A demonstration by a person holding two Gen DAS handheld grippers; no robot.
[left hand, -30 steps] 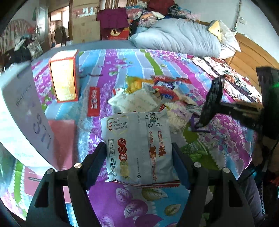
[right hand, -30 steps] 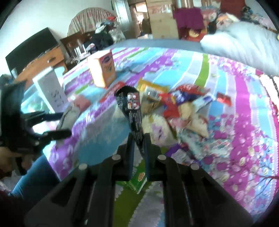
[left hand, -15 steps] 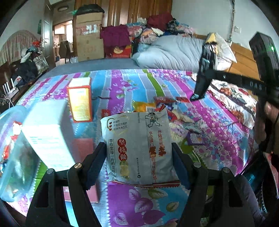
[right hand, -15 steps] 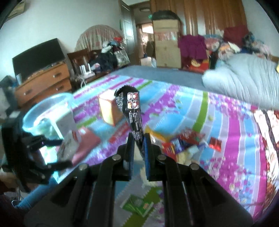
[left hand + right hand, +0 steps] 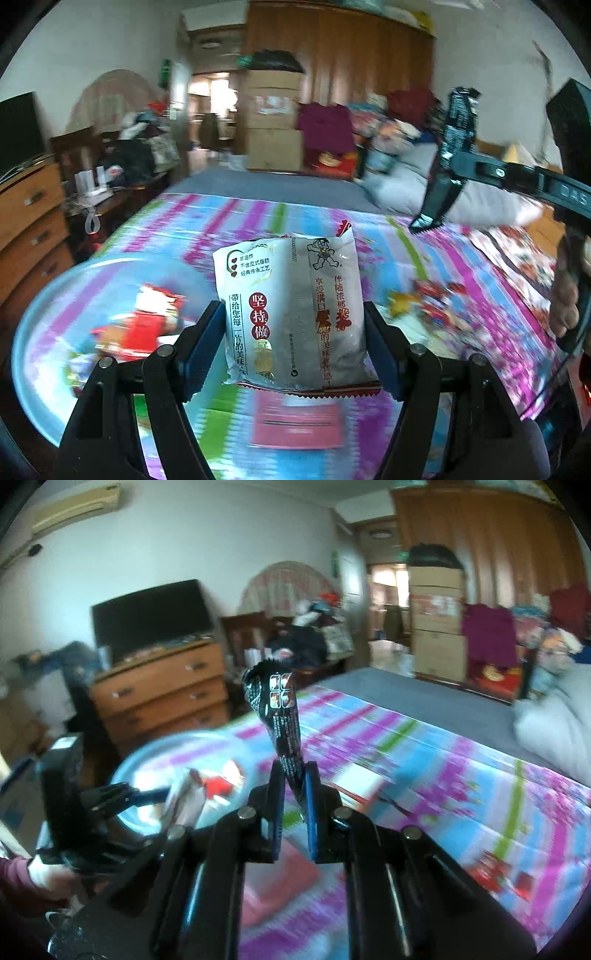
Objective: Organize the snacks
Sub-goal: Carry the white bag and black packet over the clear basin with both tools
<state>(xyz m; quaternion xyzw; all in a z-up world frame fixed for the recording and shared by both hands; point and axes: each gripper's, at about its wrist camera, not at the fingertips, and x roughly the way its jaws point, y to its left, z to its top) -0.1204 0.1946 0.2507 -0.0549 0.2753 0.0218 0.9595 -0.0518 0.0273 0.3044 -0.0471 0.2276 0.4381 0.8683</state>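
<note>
Left gripper: jaws set wide, pads pressed on both side edges of a white snack packet. The packet stands upright between the fingers, printed face toward the camera, lower seam hanging just below the pads; a side grip of this kind probably keeps the flat pouch from folding.

Right gripper: jaws pressed nearly together, pinching the lower end of a slim black snack packet, which rises upright above the fingertips. Gripped at one end, probably so it can drop lengthwise.

Clear round container: below and left of the white packet, red-wrapped snacks already inside; judged the destination for both packets.

Bed with striped floral sheet: beneath both grippers; loose snacks remain scattered on it, right of the white packet.
</note>
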